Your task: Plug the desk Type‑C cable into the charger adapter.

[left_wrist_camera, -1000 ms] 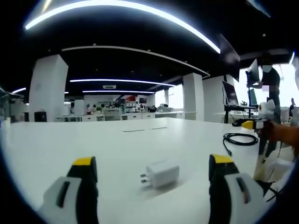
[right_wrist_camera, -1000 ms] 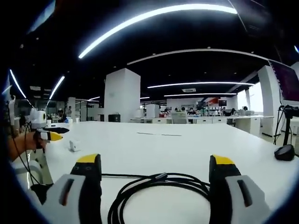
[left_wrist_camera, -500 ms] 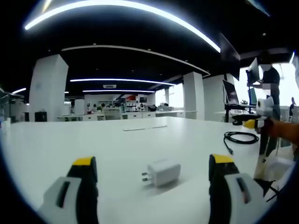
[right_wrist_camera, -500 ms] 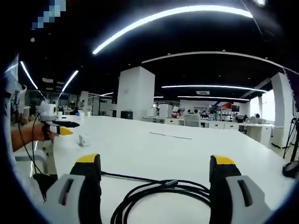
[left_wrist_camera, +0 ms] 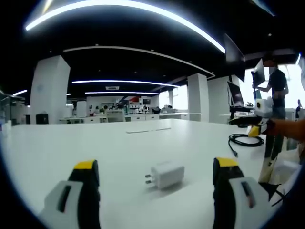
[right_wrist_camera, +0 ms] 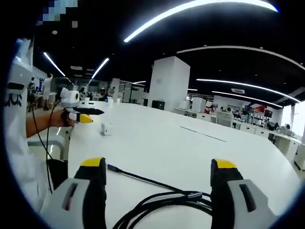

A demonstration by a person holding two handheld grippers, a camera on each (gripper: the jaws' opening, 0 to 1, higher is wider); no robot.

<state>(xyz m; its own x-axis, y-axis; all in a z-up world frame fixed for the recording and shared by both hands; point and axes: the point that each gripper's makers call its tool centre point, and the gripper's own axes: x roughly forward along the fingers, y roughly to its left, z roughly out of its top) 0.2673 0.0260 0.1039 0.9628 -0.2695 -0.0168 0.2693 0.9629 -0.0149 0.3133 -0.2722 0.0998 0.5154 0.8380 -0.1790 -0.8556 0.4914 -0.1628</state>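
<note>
The left hand-held gripper [left_wrist_camera: 152,174] hovers low over the white worktop [left_wrist_camera: 95,148] with its jaws spread wide and holding nothing, and the white charger [left_wrist_camera: 165,175] lies on the worktop between them, its prongs pointing toward the left jaw. The right hand-held gripper [right_wrist_camera: 155,171] is also wide and holding nothing, with the coiled black cable [right_wrist_camera: 162,202] lying between its jaws and one plug end [right_wrist_camera: 112,168] stretched out toward the left jaw.

White table [left_wrist_camera: 57,148], distant office desks [left_wrist_camera: 128,117]
</note>
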